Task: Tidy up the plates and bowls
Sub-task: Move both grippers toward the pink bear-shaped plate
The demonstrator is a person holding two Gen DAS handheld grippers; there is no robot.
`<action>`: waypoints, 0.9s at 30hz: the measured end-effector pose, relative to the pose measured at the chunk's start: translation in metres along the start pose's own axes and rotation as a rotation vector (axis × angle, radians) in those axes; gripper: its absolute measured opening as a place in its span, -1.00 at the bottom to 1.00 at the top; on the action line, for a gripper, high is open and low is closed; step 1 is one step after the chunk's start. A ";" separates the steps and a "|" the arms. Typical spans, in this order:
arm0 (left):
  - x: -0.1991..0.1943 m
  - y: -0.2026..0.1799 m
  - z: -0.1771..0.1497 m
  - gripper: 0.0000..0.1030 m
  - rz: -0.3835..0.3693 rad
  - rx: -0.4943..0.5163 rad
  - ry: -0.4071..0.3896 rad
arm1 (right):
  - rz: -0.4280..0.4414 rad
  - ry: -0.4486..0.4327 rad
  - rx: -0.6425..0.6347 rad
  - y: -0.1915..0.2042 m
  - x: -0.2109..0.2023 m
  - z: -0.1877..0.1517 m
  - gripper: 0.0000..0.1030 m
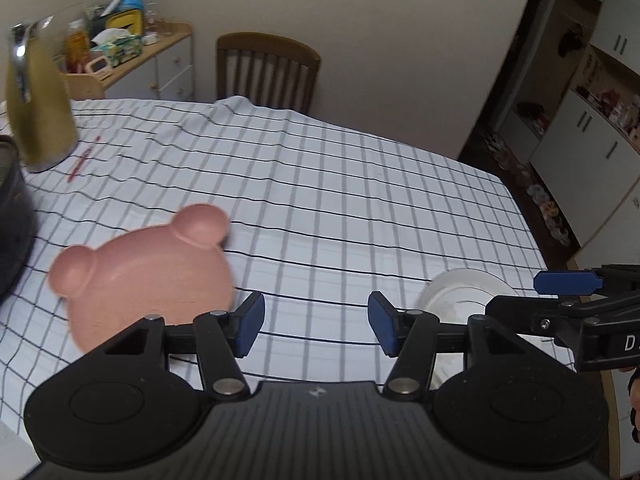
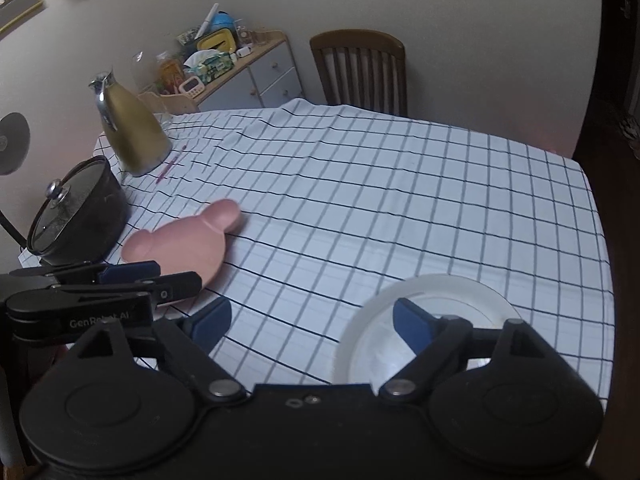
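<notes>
Checked white tablecloth with dark grid lines is carrying a matte pink bear-shaped plate, lying flat with its two rounded ears pointing toward the far wooden slat-back chair, and a glossy round white plate sitting near the front edge. Left gripper is hovering between the two with fingers spread and gripping nothing, while the right gripper is hanging released above the white plate's rim

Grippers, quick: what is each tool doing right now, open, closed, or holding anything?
Left tool: open, holding nothing, above the tablecloth beside the pink bear plate.
Right tool: open, holding nothing, one finger over the white plate.
</notes>
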State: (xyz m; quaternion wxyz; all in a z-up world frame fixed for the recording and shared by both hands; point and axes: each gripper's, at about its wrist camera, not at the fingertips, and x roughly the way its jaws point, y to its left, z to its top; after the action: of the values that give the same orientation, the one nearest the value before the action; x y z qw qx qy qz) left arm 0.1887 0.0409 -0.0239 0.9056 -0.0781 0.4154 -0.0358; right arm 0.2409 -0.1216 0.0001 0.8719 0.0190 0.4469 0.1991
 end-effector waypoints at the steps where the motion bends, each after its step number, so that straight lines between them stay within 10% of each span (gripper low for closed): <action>1: -0.002 0.008 0.000 0.15 0.011 -0.010 -0.006 | 0.000 -0.004 -0.007 0.006 0.004 0.002 0.79; 14: -0.004 0.092 -0.001 0.51 0.159 -0.106 -0.076 | 0.007 -0.031 -0.085 0.077 0.070 0.024 0.98; 27: 0.046 0.174 -0.011 0.52 0.254 -0.284 0.045 | -0.011 0.095 -0.156 0.112 0.160 0.042 0.94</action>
State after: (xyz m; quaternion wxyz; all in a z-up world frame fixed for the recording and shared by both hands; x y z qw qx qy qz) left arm 0.2105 0.2050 -0.0950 0.8731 -0.1512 0.4431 0.1360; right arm 0.3203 0.0459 -0.0745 0.8496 -0.0607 0.4711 0.2292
